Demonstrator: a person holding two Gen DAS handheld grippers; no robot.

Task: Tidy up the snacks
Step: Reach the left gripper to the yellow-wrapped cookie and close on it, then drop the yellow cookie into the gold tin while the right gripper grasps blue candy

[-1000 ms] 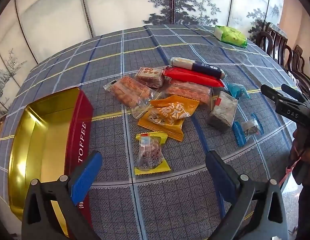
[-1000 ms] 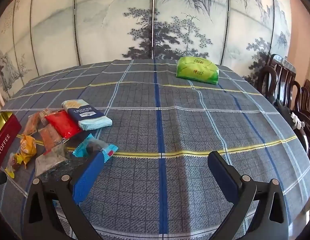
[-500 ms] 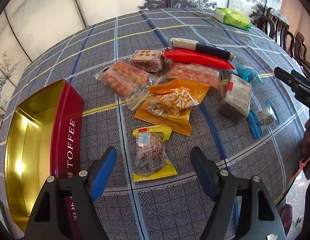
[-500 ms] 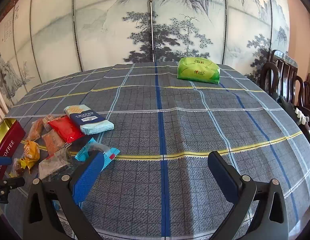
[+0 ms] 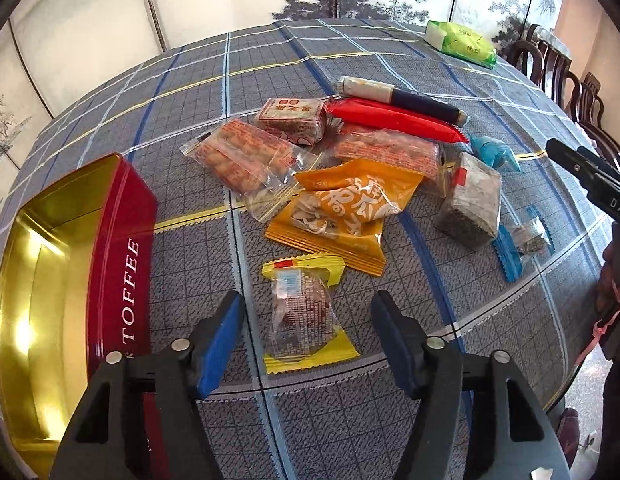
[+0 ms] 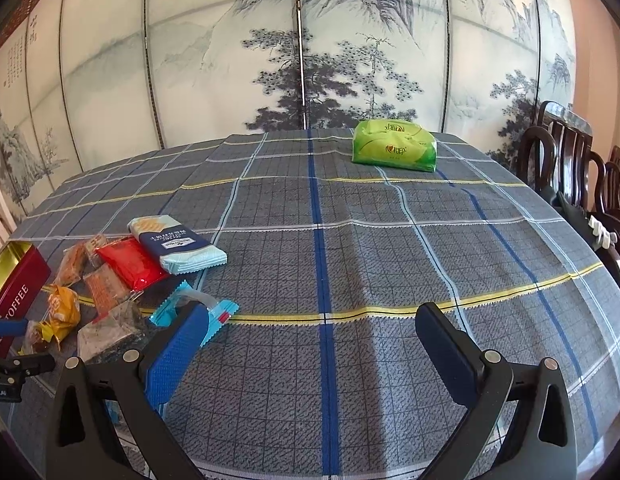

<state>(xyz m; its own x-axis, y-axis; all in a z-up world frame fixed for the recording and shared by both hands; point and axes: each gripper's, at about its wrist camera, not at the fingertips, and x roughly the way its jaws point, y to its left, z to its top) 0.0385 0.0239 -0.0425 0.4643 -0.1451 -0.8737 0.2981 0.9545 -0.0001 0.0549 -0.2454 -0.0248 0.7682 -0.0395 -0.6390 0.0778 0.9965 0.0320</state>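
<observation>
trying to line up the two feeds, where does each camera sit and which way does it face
Left wrist: on the left gripper, tilted down at the yellow-edged snack packet between its open, closing jaws; right gripper's tip and a hand at right.
Right wrist: on the right gripper, jaws open, facing level across the table to the painted screen; left gripper at lower left.
Shared: red toffee tin, snack pile, green pack.

light: bright, even daylight, both views
glare: hot spots on gold inside of tin (image 5: 38,280)
shadows: soft, short, under snack packs
distortion: strong fisheye, tabletop (image 6: 349,248) bows, dark vignette corners
focus: sharp centre, edges slightly soft
</observation>
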